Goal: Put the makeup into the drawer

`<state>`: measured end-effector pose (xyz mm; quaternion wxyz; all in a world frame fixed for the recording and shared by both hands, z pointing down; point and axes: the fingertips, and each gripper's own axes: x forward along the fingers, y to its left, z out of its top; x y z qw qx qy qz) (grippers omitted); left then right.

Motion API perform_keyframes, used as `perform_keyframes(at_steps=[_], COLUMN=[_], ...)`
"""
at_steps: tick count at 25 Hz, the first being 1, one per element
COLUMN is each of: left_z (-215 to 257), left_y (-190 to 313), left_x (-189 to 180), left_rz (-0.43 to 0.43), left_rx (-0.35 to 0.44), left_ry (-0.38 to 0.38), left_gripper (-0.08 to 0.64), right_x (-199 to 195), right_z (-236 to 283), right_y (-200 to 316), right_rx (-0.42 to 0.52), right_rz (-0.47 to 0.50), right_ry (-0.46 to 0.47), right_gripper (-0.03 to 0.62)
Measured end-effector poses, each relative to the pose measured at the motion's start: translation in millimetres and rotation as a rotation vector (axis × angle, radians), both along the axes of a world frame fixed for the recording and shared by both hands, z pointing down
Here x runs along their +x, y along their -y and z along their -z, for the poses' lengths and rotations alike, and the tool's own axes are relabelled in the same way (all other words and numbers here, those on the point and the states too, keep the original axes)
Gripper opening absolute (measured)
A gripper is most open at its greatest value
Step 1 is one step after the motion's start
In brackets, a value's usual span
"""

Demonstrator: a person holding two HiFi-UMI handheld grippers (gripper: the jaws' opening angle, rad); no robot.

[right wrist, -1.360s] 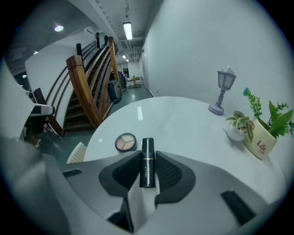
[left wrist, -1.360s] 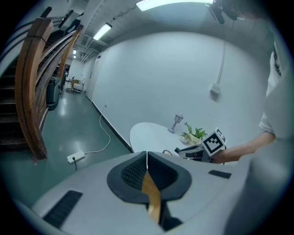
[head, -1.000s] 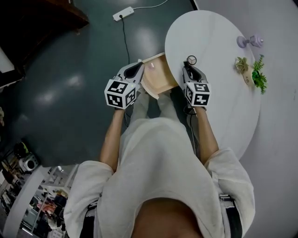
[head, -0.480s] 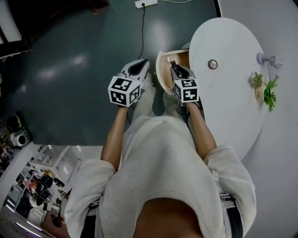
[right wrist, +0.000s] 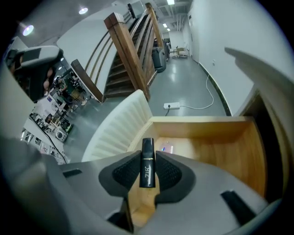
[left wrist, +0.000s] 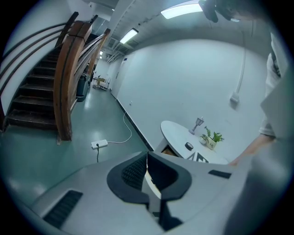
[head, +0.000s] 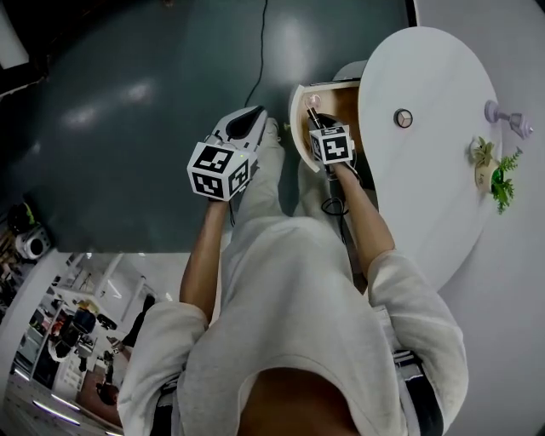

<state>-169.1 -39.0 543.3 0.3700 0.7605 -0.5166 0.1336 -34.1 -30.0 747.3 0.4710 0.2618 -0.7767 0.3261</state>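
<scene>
Black makeup tube [right wrist: 147,161], gold band; pale wood drawer [right wrist: 220,151]; white table [head: 434,153]; grey-green floor [head: 128,128].

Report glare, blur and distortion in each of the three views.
Head view: soft glare patches on the glossy floor, edges bowed. Left gripper view: dark rounded corners, ceiling light blown out, sleeve at right blurred. Right gripper view: staircase bent, black makeup tube sharp.
</scene>
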Motion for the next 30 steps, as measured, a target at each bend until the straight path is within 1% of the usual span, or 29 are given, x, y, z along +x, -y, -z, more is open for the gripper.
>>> perform_keyframes(at_steps=[4,6,8,13,16,22,24,25,28,30], left_z=[-8.8,-12.6,-16.5,-26.8,-32.5,-32.2,-30.0,-29.3,-26.0,-21.4], left_y=[3.7,3.1,1.3,-10.1,-16.5,-18.8,-18.9,-18.3,-16.2,-15.6], left_x=[-3.7,-4.5,-5.4,-12.5,-15.3,-13.1,-9.7,-8.7,-7.0,-4.2], left_rz=[0.002,0.009,0.017,0.030,0.034,0.035,0.029,0.027,0.025,0.025], left_rx=[-0.013,-0.021,-0.030,-0.062,-0.080,-0.079,-0.073,-0.069,-0.055,-0.047], left_ry=[-0.002,-0.006,-0.009,-0.003,0.003,0.003,0.000,-0.001,-0.001,0.000], left_gripper=[0.014,0.014,0.014,0.014,0.014,0.014,0.014,0.014,0.014,0.014], right_x=[-1.7,5.3,12.7,9.0,9.8,6.4,5.9,5.7,3.1,0.1], right_z=[-35.6,-54.5,-73.9,-101.7,-109.4,-106.3,-102.4,-100.6,-89.2,-74.9], right_y=[-7.8,-13.5,-15.7,-18.6,-23.6,-19.8,-21.8,-21.3,-12.6,-6.3], right_rx=[-0.079,-0.121,-0.141,-0.186,-0.210,-0.208,-0.221,-0.221,-0.175,-0.130], right_rz=[0.043,0.061,0.084,0.101,0.120,0.122,0.110,0.103,0.084,0.066], right_ry=[-0.053,-0.111,-0.164,-0.183,-0.205,-0.160,-0.137,-0.131,-0.116,-0.086], right_gripper=[0.095,0.095,0.095,0.095,0.097,0.104,0.164,0.178,0.184,0.184])
